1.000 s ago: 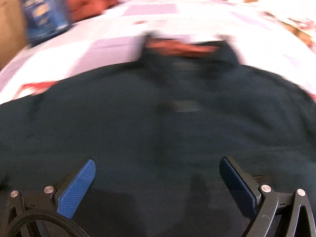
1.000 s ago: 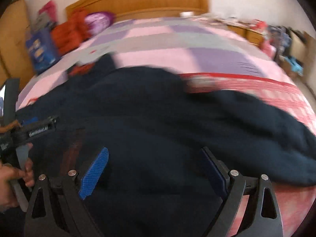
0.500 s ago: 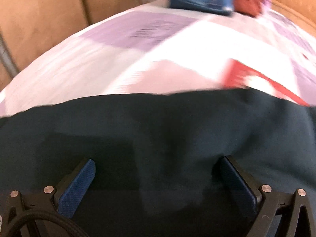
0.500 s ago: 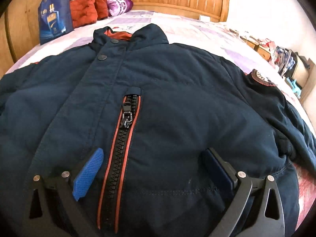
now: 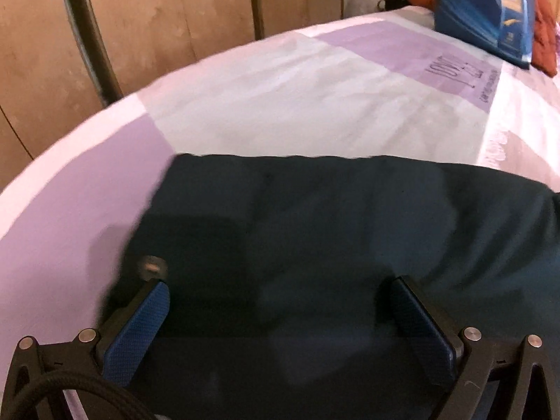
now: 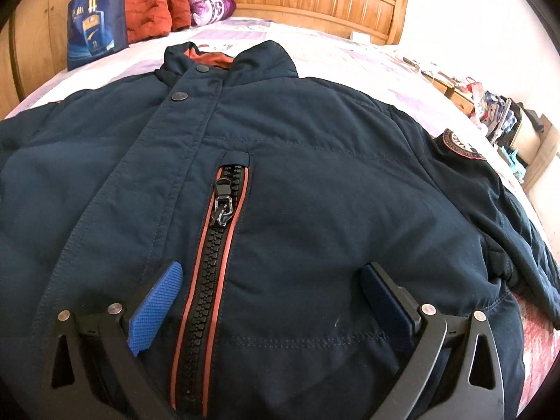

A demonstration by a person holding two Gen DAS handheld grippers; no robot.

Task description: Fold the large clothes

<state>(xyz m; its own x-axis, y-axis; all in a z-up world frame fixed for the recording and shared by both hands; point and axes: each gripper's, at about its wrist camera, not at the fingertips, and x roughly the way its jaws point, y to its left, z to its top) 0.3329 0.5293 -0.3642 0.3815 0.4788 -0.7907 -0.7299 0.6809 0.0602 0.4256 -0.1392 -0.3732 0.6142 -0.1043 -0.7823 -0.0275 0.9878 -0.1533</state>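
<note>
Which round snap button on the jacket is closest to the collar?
The upper snap button, just below the orange-lined collar of the jacket. The other snap button sits lower down the front flap.

A navy jacket with an orange-trimmed black zipper lies on a lilac-and-white patchwork bedspread; blue-padded claws, blue bag behind.

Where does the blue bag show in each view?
Left wrist: blue bag at the top right, standing on the bed beyond the jacket.
Right wrist: it stands at the top left, beside the orange clothes.
Shared landmark: the orange clothes, behind the bag in the left view.
</note>
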